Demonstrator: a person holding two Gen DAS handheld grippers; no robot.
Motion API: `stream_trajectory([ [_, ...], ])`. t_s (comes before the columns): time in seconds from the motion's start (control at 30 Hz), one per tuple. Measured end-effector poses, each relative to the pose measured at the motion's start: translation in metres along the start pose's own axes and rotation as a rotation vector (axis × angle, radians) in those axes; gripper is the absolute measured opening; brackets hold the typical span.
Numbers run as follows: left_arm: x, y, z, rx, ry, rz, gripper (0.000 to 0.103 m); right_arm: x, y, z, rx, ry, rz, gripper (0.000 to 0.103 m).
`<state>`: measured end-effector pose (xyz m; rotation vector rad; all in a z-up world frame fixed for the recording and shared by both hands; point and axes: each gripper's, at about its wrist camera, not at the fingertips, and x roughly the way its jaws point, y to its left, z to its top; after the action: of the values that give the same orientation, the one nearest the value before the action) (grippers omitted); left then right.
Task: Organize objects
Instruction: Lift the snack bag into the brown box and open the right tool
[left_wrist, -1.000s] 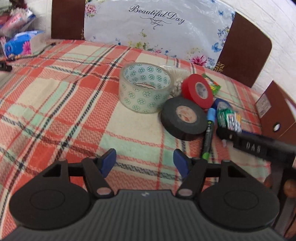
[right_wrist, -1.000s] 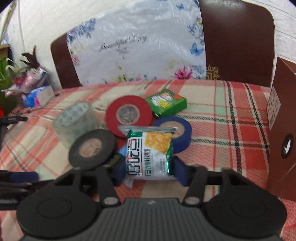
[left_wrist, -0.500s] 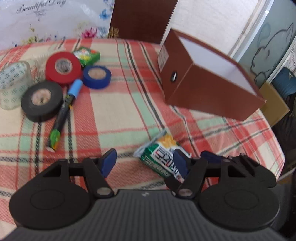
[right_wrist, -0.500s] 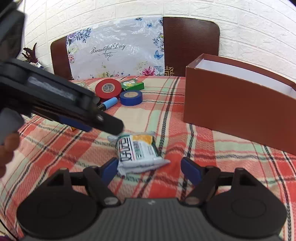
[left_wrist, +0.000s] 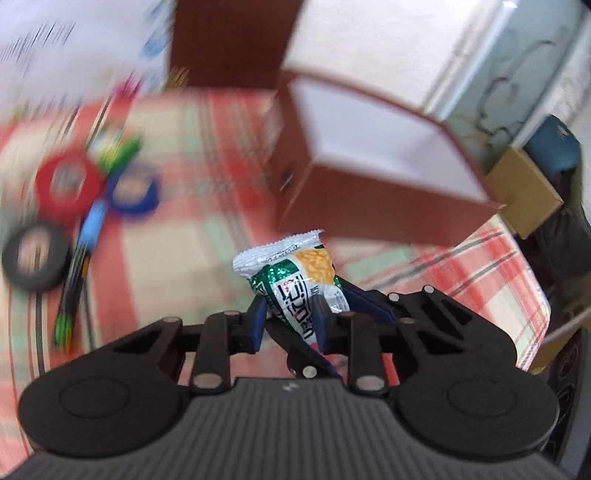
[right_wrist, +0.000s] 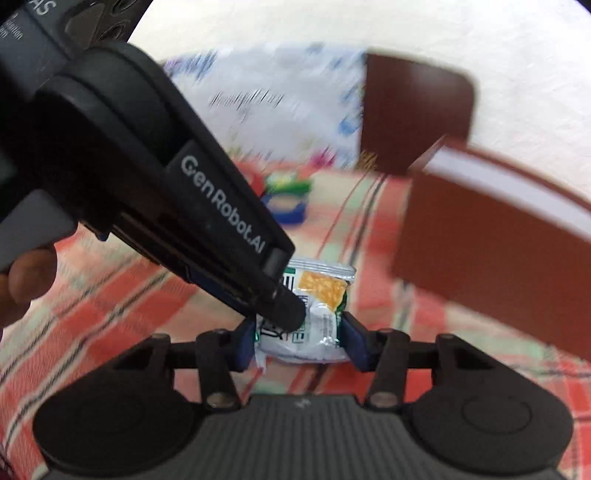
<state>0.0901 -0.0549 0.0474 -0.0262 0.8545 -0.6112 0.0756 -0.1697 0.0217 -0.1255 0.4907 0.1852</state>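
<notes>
Both grippers close on the same snack packet (left_wrist: 295, 291), probably a handover before it goes into the brown box (left_wrist: 376, 206). The left gripper (left_wrist: 290, 319) has its fingers nearly together, pinching the packet's lower end, so the packet stands up. The right gripper (right_wrist: 301, 341) squeezes the packet (right_wrist: 314, 314) from both sides, its fingers about half open. From the left camera, the box stands at 1 o'clock on the plaid tablecloth (left_wrist: 207, 240), and the tape rolls (left_wrist: 66, 182) lie at 10 o'clock. Behind are a dark chair back (right_wrist: 413, 110) and a white wall.
</notes>
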Motion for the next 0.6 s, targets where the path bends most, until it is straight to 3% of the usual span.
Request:
stream_trajectory([
  [0.1, -0.005, -0.036, 0.033, 0.128, -0.119, -0.035, 0.029, -0.014, -0.030, 0.024, 0.018, -0.153, -0.130, 0.047],
  [0.2, 0.011, -0.056, 0.060, 0.175, -0.166, -0.048, 0.029, -0.009, -0.059, 0.044, 0.033, -0.215, -0.231, 0.048],
  [0.33, 0.045, -0.063, 0.079, 0.166, -0.144, -0.037, 0.029, 0.018, -0.094, 0.057, 0.091, -0.185, -0.269, 0.048],
  [0.43, 0.059, -0.066, 0.084, 0.168, -0.119, 0.026, 0.031, 0.040, -0.103, 0.058, 0.081, -0.144, -0.289, 0.052],
  [0.5, 0.061, -0.064, 0.082, 0.183, -0.127, 0.092, 0.041, 0.048, -0.106, 0.057, 0.085, -0.129, -0.316, 0.064],
  [0.6, 0.054, -0.058, 0.079, 0.192, -0.151, 0.131, 0.054, 0.043, -0.111, 0.057, 0.134, -0.141, -0.303, 0.066],
])
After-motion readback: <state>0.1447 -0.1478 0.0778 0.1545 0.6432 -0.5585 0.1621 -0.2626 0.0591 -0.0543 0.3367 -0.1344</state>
